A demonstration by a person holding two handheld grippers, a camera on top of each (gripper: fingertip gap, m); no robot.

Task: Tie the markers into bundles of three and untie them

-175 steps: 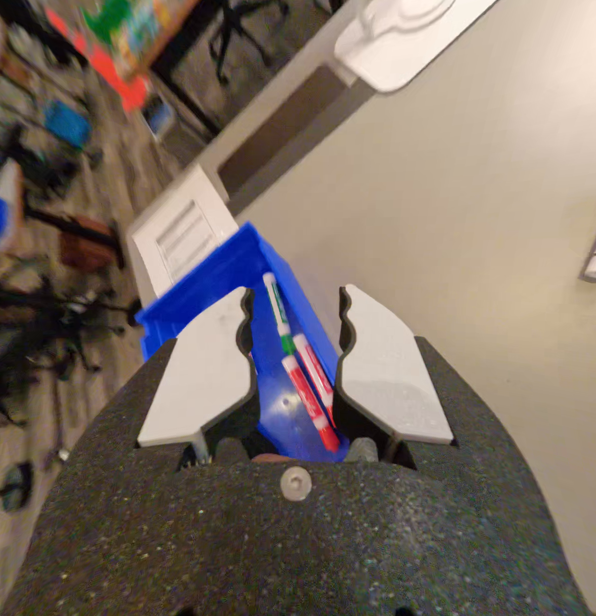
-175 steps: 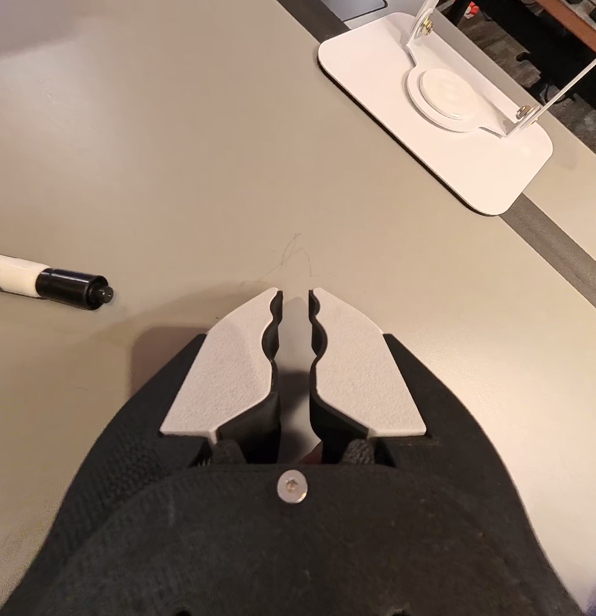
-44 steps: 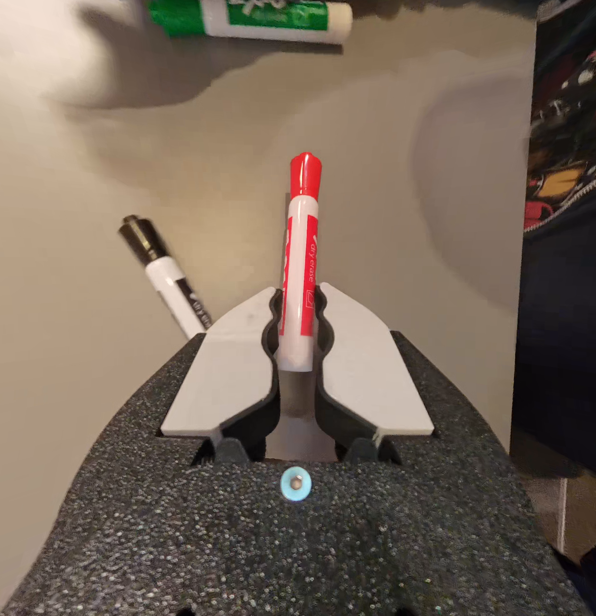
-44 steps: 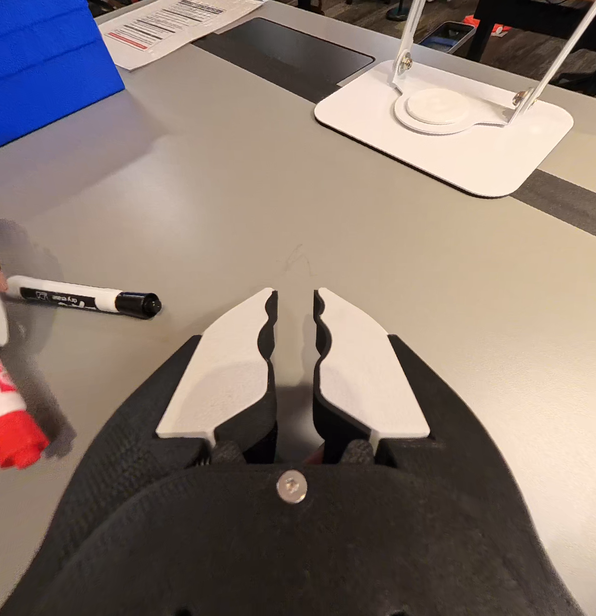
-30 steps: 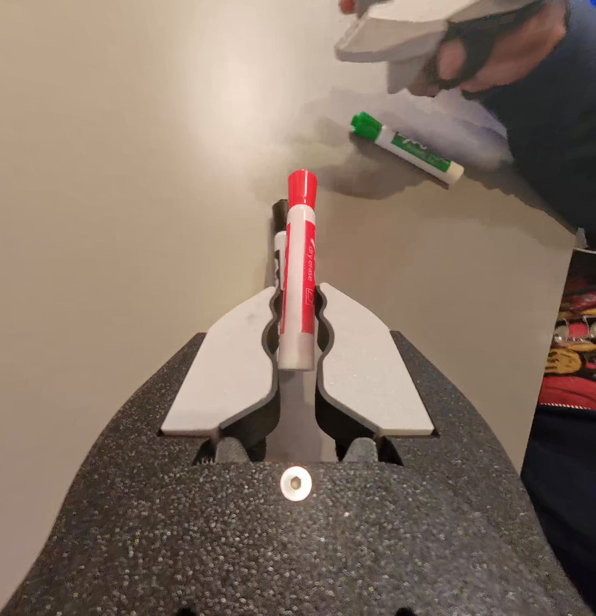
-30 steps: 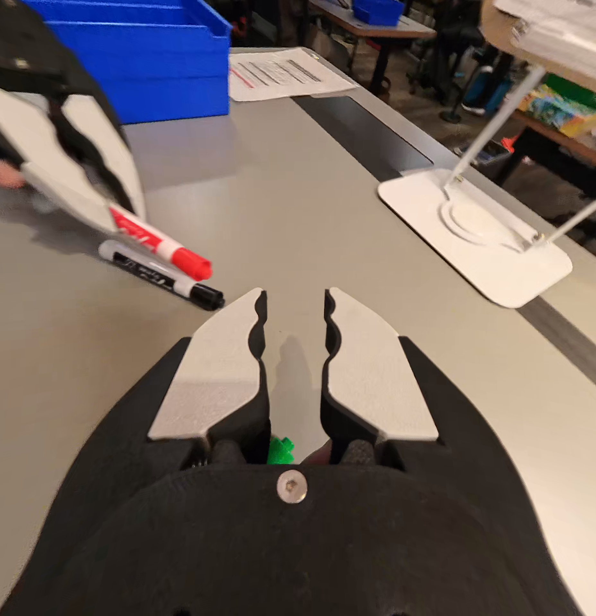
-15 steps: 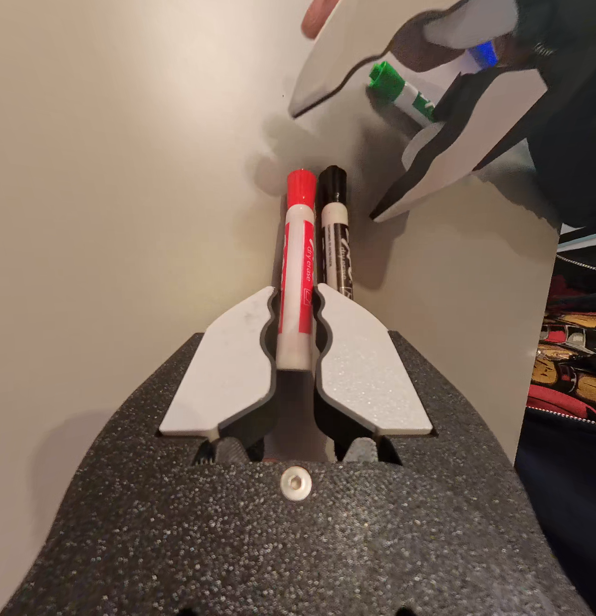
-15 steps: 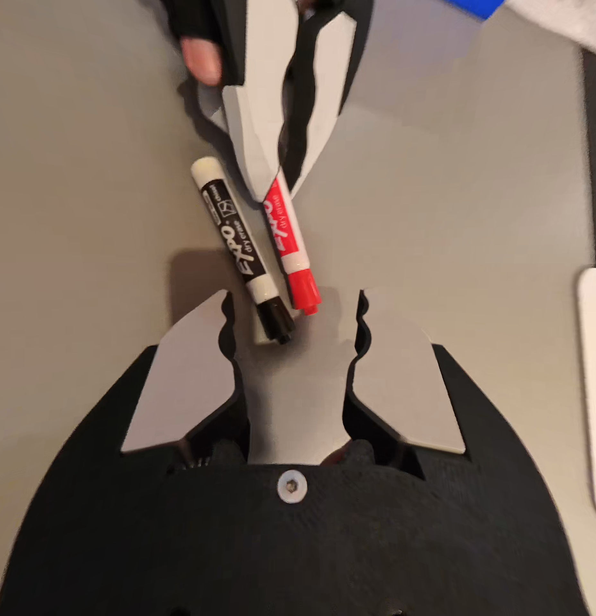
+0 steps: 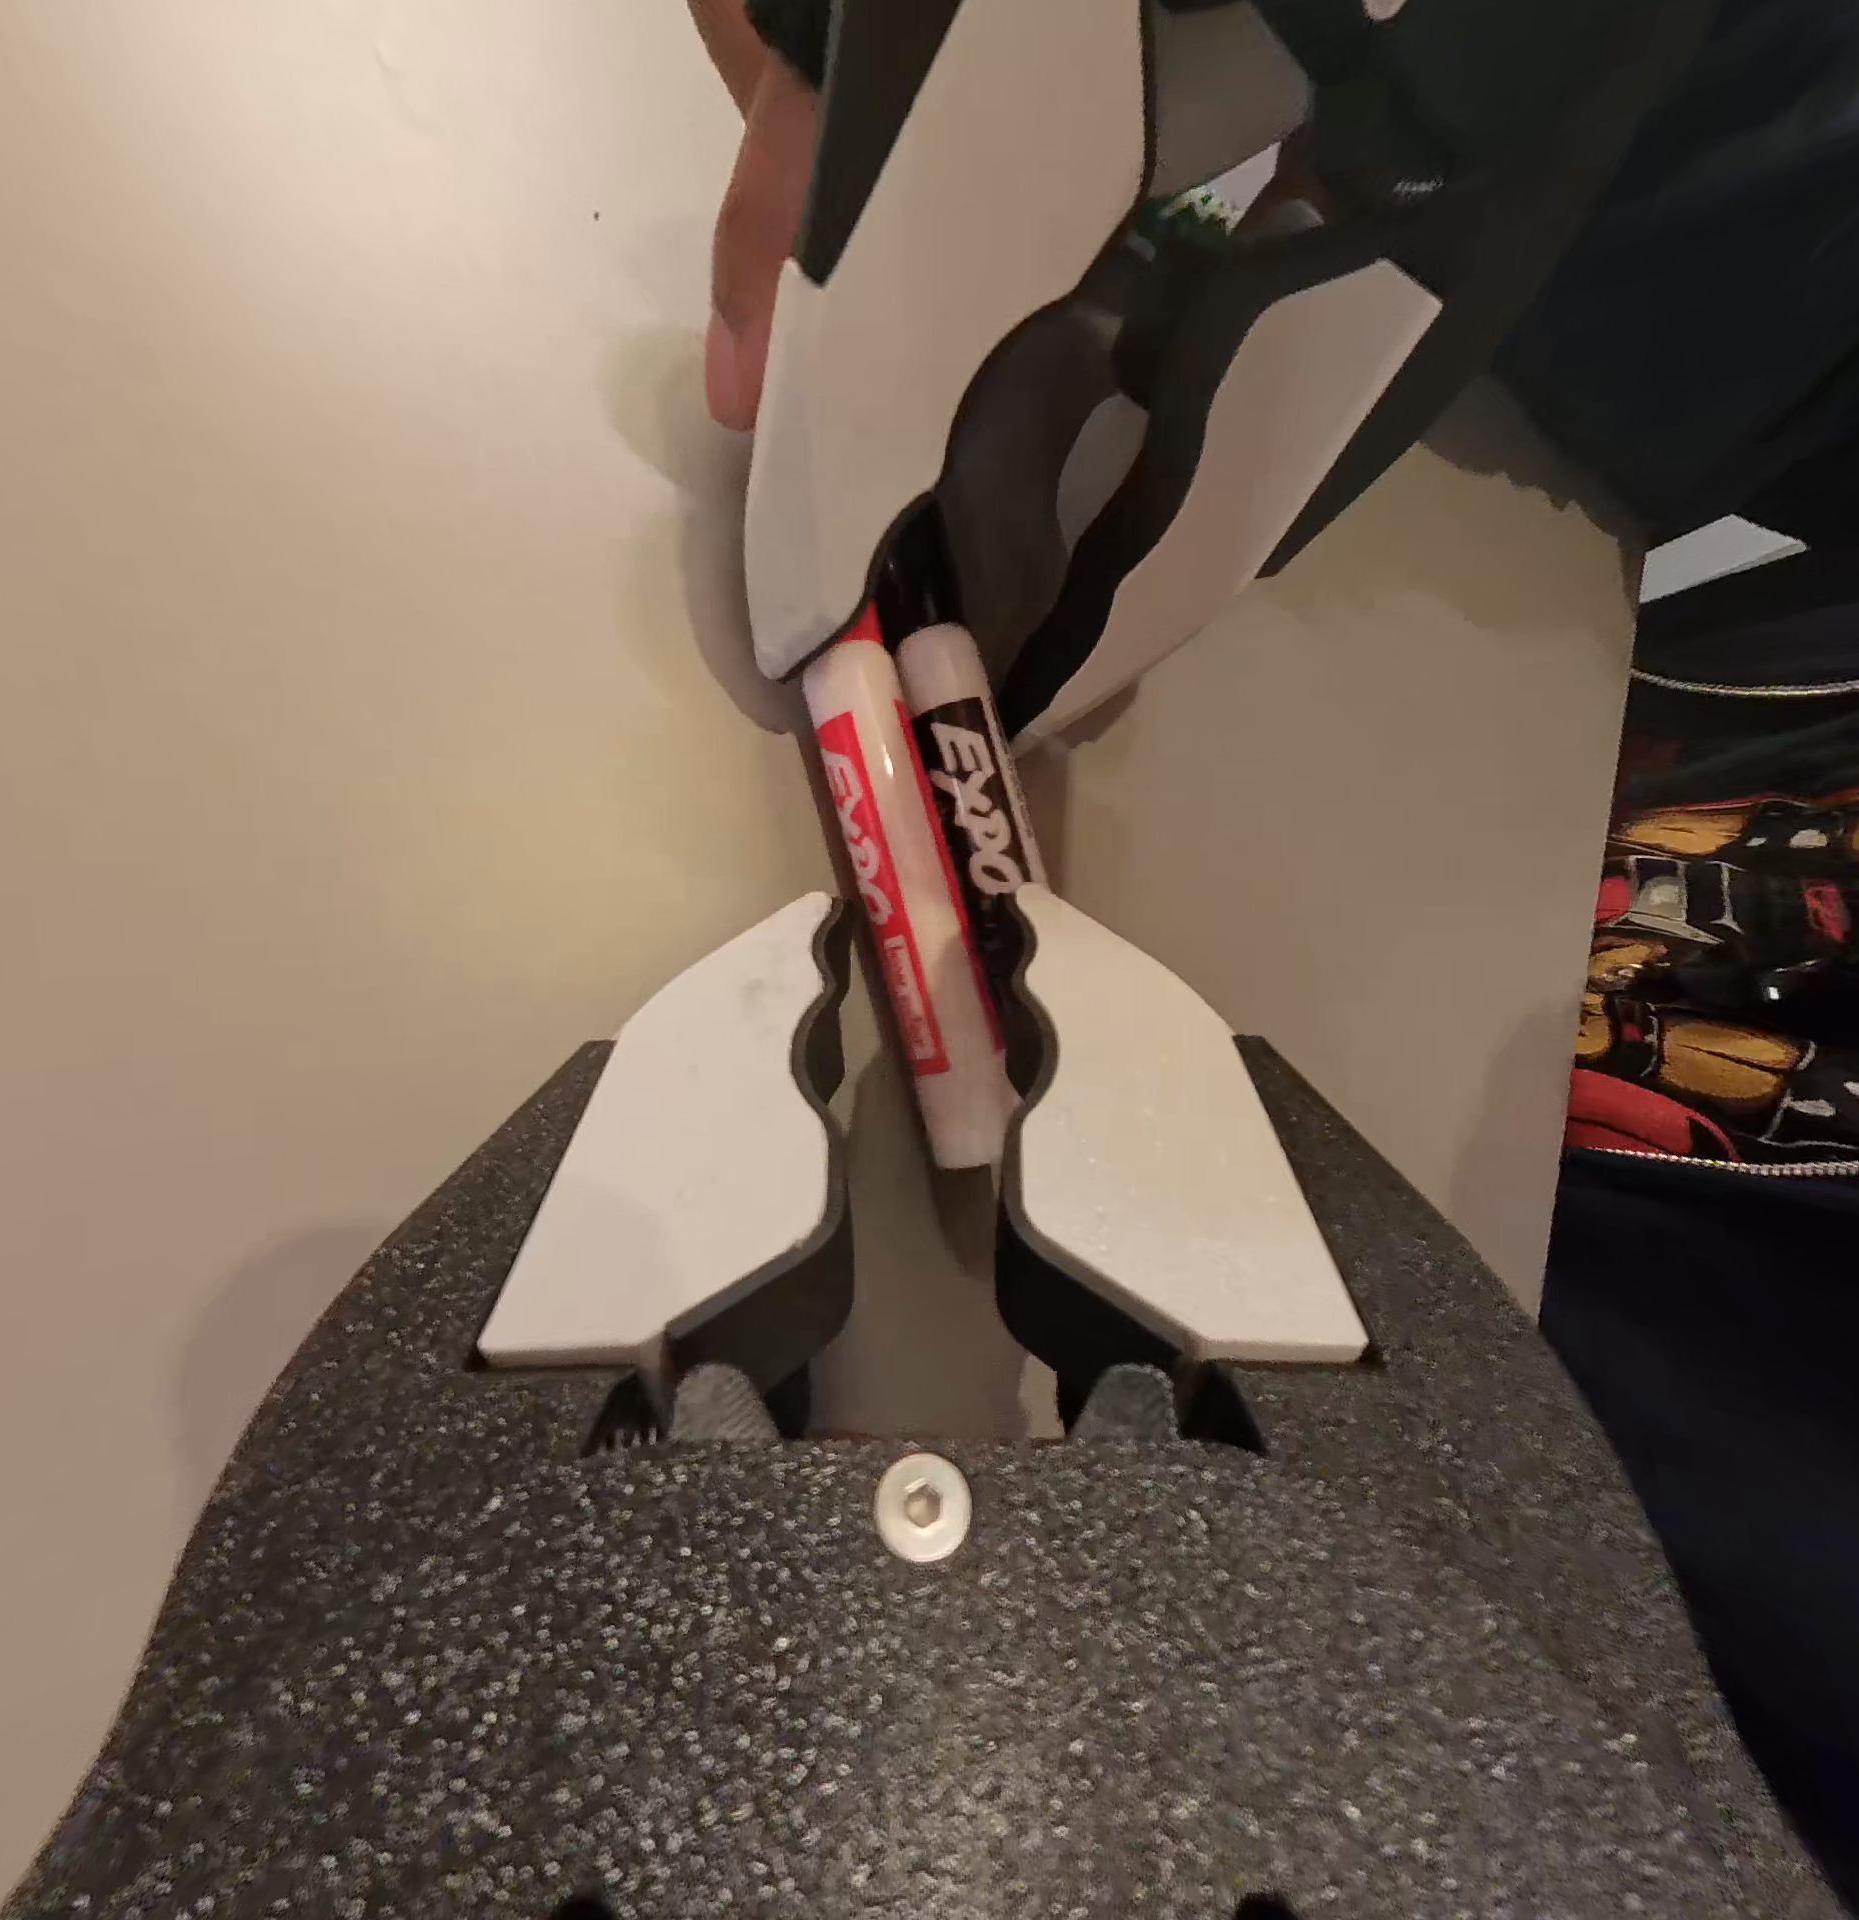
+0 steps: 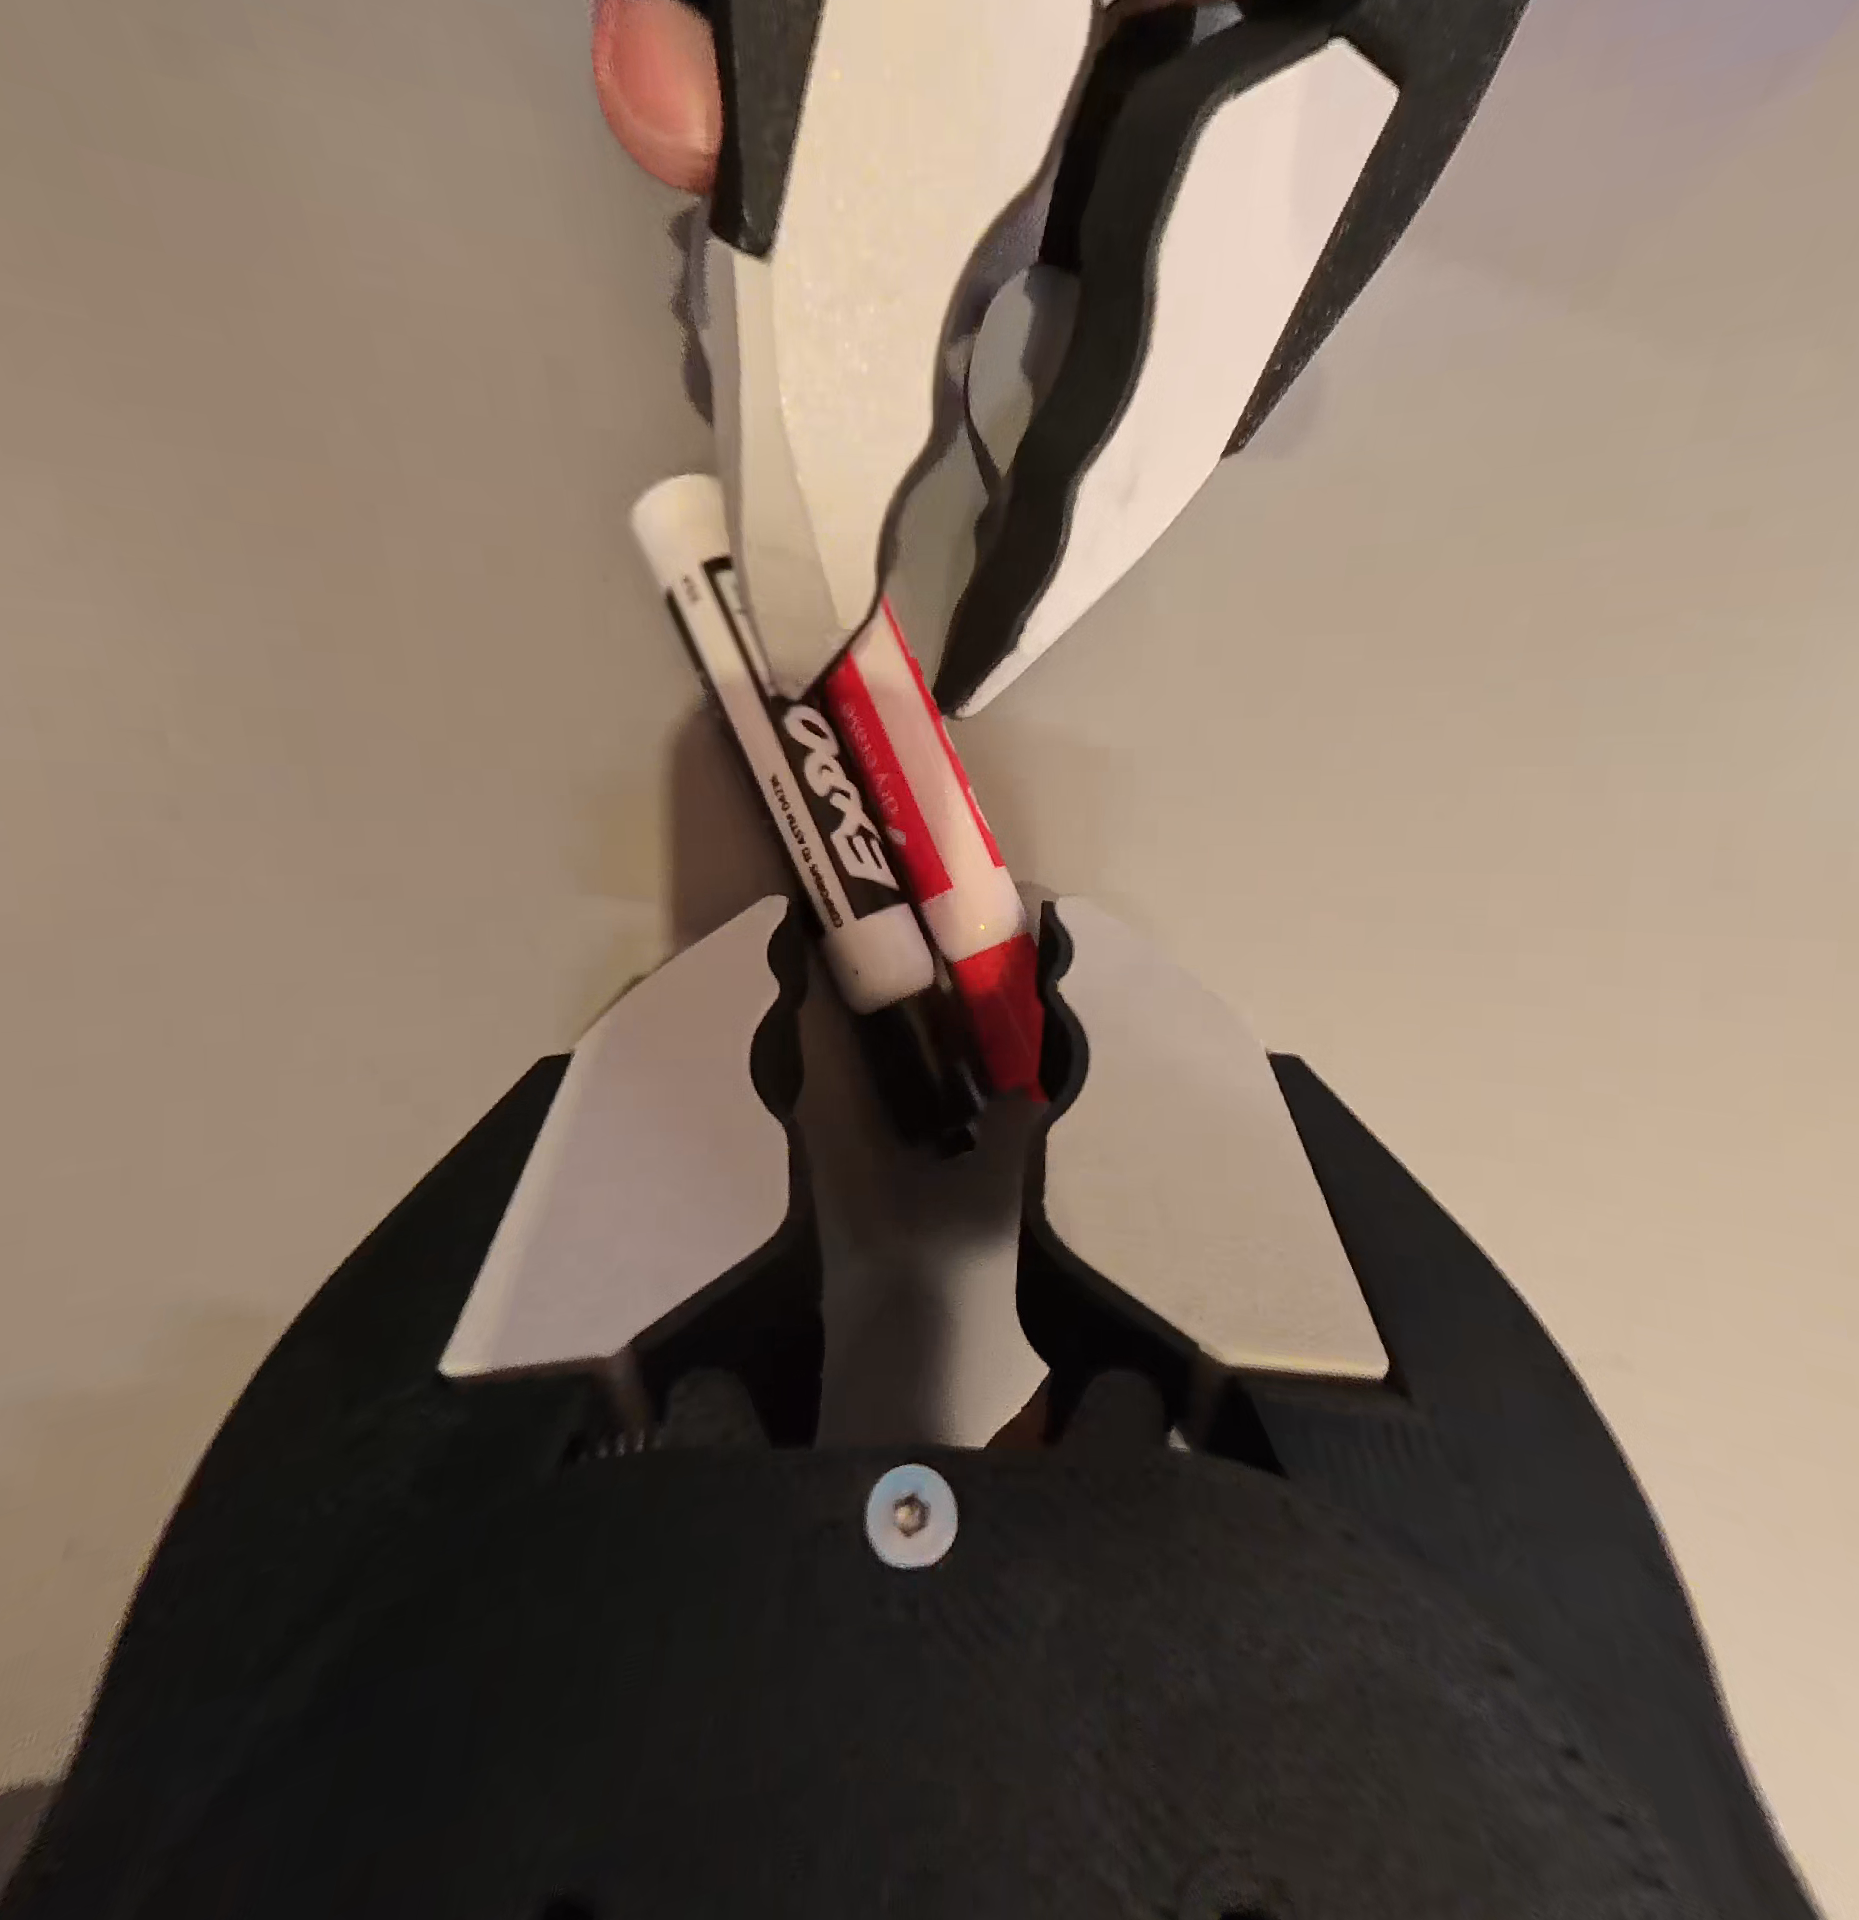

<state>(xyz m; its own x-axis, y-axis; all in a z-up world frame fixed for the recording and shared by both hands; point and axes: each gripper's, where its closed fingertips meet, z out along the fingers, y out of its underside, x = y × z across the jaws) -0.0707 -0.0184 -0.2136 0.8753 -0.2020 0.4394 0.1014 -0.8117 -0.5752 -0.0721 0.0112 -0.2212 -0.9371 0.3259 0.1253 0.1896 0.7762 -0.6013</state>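
Note:
A red marker (image 9: 894, 862) and a black marker (image 9: 972, 790) lie side by side on the beige table (image 9: 333, 727), caps pointing away in the left wrist view. My left gripper (image 9: 925, 914) is open around the red marker's butt end, which leans on the right finger with a gap on the left. My right gripper (image 10: 917, 925) faces it from the other end. It is open but narrow, with the red marker (image 10: 904, 769) cap and black marker (image 10: 800, 790) cap between its fingers. A green marker (image 9: 1190, 213) peeks out behind the right gripper (image 9: 904, 696).
The left gripper (image 10: 899, 670) and a fingertip (image 10: 655, 94) of the hand holding it fill the top of the right wrist view. The table edge and the person's dark clothing (image 9: 1735, 935) lie to the right in the left wrist view. Less than 4 cm separates the two grippers' tips.
My right gripper has moved in over the two caps and narrowed its jaws around them. My left gripper's jaws have widened and the red marker has tilted against the black one.

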